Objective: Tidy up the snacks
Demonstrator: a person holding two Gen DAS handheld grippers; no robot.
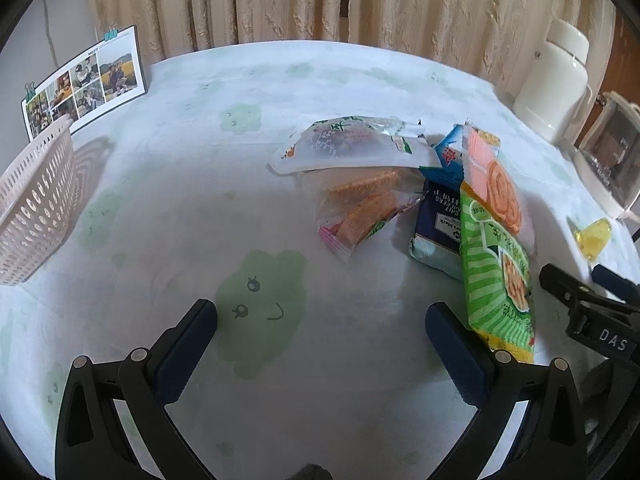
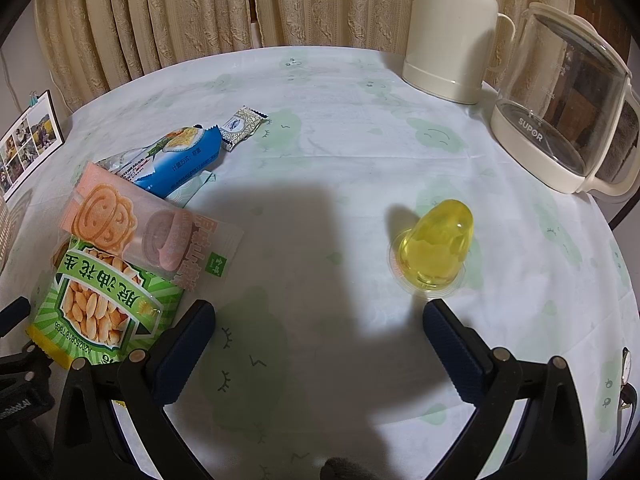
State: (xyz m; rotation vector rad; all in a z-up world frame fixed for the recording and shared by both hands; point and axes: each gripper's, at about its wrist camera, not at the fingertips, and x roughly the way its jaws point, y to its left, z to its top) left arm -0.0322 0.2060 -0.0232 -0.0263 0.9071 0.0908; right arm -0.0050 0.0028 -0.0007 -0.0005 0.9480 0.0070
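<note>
A heap of snack packets lies on the table: a green peanut bag [image 1: 496,276] [image 2: 104,308], a pink cookie packet [image 2: 132,224], a dark blue cracker pack [image 1: 438,220], a clear wafer packet [image 1: 366,212] and a white frosted pouch [image 1: 352,146]. A pink slotted basket [image 1: 34,204] stands at the far left. A yellow jelly cup [image 2: 434,246] [image 1: 592,236] sits apart on the right. My left gripper [image 1: 320,316] hovers open, left of the peanut bag. My right gripper [image 2: 318,316] is open too, with the jelly cup just beyond its right finger.
A cream thermos [image 2: 452,28] and a glass kettle [image 2: 568,108] stand at the back right. A photo card [image 1: 84,80] leans at the back left. A small wrapped sweet [image 2: 242,128] and a blue packet [image 2: 180,160] lie behind the heap. Curtains hang behind the table [image 1: 360,72].
</note>
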